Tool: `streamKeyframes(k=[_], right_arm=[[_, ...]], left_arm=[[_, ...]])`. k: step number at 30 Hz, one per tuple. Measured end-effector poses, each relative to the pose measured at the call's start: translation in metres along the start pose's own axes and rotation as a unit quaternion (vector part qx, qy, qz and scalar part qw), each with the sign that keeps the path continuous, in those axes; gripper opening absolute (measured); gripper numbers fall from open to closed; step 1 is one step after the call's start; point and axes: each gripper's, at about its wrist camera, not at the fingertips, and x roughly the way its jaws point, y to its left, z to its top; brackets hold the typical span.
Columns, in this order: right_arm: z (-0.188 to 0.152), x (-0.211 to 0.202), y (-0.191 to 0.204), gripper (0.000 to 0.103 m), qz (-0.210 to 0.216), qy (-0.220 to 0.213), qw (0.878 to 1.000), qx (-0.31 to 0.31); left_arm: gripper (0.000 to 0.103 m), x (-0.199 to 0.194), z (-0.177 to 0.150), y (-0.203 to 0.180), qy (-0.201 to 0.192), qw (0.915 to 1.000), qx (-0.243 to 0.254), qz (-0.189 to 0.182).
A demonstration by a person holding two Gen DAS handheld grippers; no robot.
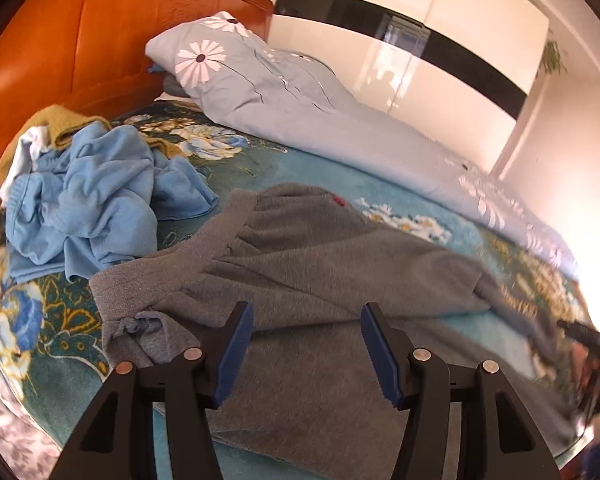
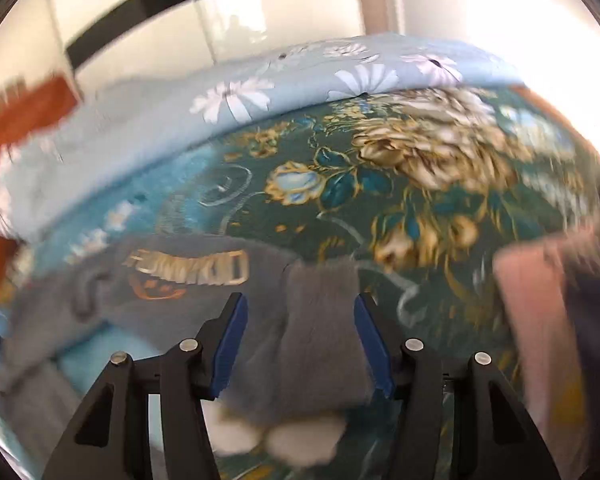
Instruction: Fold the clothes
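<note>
A garment (image 1: 300, 264) is lying spread on the bedspread (image 1: 300, 168), directly ahead of the left gripper (image 1: 306, 344) and passing under the gap between its fingers. A heap of clothes (image 1: 92, 200) is sitting ahead and to the left of those fingers. A quilt (image 1: 284, 92) is lying beyond both. Between the right gripper (image 2: 298, 340) fingers, a sleeve (image 2: 324, 328) is lying; folded clothes (image 2: 540, 320) are resting to their right.
</note>
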Motion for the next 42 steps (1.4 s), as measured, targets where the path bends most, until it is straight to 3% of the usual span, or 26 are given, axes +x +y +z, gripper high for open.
streamKeyframes(k=[2, 5, 7, 8, 11, 15, 16, 19, 22, 23, 26, 30, 35, 38, 42], right_arm=[[0.005, 0.02, -0.004, 0.059, 0.004, 0.046, 0.999, -0.011], [0.005, 0.033, -0.01, 0.059, 0.045, 0.061, 0.997, 0.005], [0.003, 0.027, -0.011, 0.035, 0.04, 0.056, 0.998, 0.002], [0.002, 0.023, -0.012, 0.014, 0.036, 0.053, 0.998, 0.0], [0.016, 0.015, -0.003, 0.012, -0.007, 0.037, 0.999, -0.029], [0.075, 0.007, -0.003, 0.011, -0.138, -0.046, 0.989, -0.022], [0.087, 0.012, -0.006, 0.011, -0.131, -0.048, 0.99, -0.002], [0.112, 0.032, -0.011, 0.012, -0.091, -0.036, 0.994, 0.055], [0.113, 0.05, -0.003, 0.018, -0.092, -0.026, 0.994, 0.055], [0.112, 0.053, 0.001, 0.023, -0.093, -0.028, 0.994, 0.045], [0.105, 0.037, 0.007, 0.054, -0.094, -0.062, 0.993, 0.025], [0.085, 0.007, 0.0, 0.064, -0.073, -0.104, 0.991, 0.027], [0.052, 0.016, -0.033, 0.064, -0.008, -0.046, 0.992, 0.113], [0.037, 0.037, -0.046, 0.064, 0.031, -0.001, 0.985, 0.168], [0.03, 0.057, -0.04, 0.064, 0.067, 0.011, 0.976, 0.206]], left_arm=[[0.06, 0.003, 0.001, -0.003, 0.006, 1.0, 0.006, 0.003], [0.06, 0.013, -0.001, 0.0, 0.013, 0.9999, 0.002, 0.001], [0.06, 0.025, -0.001, 0.003, 0.017, 0.9999, -0.002, 0.001], [0.06, 0.026, -0.001, 0.003, 0.019, 0.9998, 0.0, 0.001], [0.06, 0.029, -0.001, 0.003, 0.023, 0.9997, 0.005, 0.004], [0.06, 0.029, 0.001, 0.006, 0.025, 0.9996, 0.008, 0.009], [0.06, 0.029, 0.002, 0.008, 0.025, 0.9996, 0.006, 0.011], [0.061, 0.029, -0.001, 0.018, 0.027, 0.9995, -0.005, 0.017], [0.061, 0.032, -0.005, 0.028, 0.034, 0.9989, -0.012, 0.029], [0.061, 0.032, -0.005, 0.032, 0.037, 0.9987, -0.015, 0.033], [0.061, 0.03, -0.006, 0.044, 0.038, 0.9981, -0.027, 0.04], [0.064, 0.022, -0.009, 0.059, 0.026, 0.9975, -0.054, 0.038], [0.064, 0.018, -0.018, 0.071, 0.032, 0.9953, -0.087, 0.028], [0.064, 0.016, -0.02, 0.073, 0.035, 0.9948, -0.092, 0.026], [0.064, 0.012, -0.022, 0.074, 0.034, 0.9947, -0.092, 0.031]])
